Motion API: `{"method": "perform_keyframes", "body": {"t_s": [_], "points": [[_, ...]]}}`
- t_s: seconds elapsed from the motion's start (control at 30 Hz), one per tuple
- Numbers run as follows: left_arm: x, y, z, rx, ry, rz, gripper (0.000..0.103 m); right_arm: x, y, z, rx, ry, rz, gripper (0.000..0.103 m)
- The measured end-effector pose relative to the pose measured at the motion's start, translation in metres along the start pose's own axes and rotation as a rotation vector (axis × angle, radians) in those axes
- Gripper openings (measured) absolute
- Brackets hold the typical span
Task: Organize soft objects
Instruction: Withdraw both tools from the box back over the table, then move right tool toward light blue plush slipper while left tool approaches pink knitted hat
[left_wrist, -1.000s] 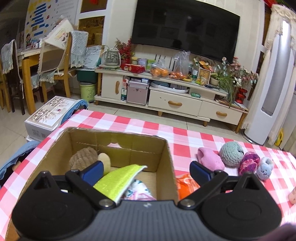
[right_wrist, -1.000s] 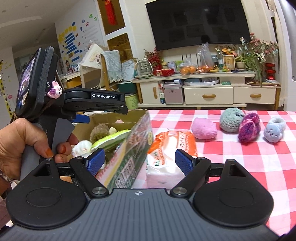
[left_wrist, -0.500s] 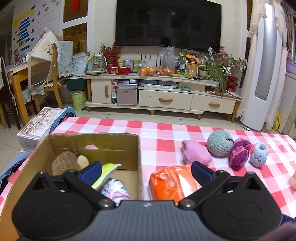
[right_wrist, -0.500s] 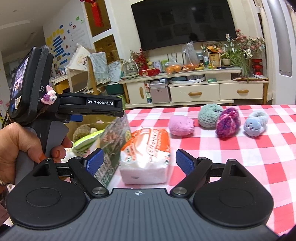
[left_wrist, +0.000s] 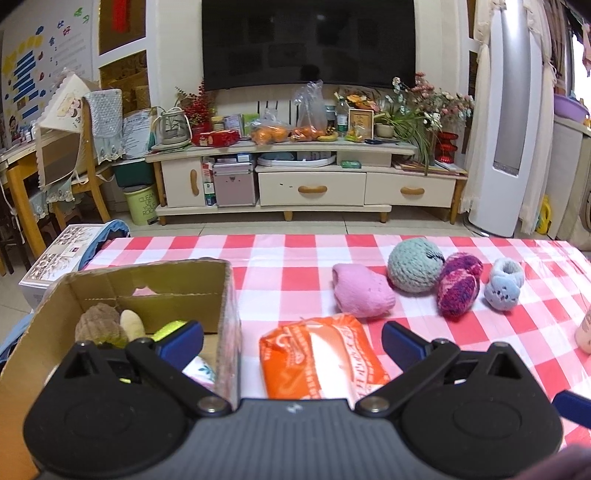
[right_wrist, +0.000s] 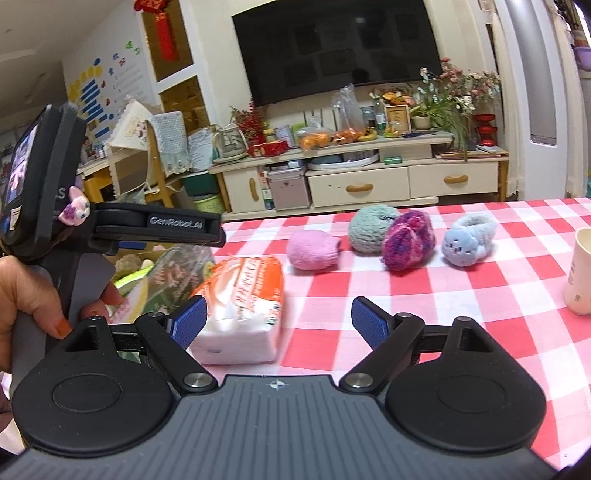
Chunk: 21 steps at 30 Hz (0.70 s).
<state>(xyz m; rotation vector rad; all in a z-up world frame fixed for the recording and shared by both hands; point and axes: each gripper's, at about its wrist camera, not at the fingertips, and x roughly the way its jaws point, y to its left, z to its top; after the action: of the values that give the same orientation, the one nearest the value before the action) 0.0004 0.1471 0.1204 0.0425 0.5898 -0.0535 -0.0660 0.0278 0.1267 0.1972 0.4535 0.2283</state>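
Tablecloth (right_wrist: 461, 306) lies bare between tissue pack (right_wrist: 242, 295) and cup (right_wrist: 580, 273).

The table (left_wrist: 288, 251) has a red and white checked cloth on it. At the left sits an open cardboard box (left_wrist: 225, 295), and just right of it an orange tissue pack (left_wrist: 317, 362) lies flat. Further back there's a row of soft stuff: a pink sock (left_wrist: 360, 295), a grey-green knit ball (left_wrist: 415, 269), a purple knit thing (left_wrist: 458, 290) and a small blue bootie (left_wrist: 504, 284), all close together. A pale cup (right_wrist: 580, 273) stands off to the right edge, well apart from that row.
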Motion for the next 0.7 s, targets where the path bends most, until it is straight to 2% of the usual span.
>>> {"method": "perform_keyframes", "body": {"t_s": [0.33, 0.7], "points": [[0.003, -0.018, -0.001, 0.036, -0.002, -0.009, 0.102, 0.002, -0.027, -0.006, 0.052, -0.010, -0.055, 0.103], [0.008, -0.040, -0.002, 0.071, -0.007, -0.021, 0.102, 0.015, -0.071, -0.011, 0.108, -0.033, -0.175, 0.103]]}}
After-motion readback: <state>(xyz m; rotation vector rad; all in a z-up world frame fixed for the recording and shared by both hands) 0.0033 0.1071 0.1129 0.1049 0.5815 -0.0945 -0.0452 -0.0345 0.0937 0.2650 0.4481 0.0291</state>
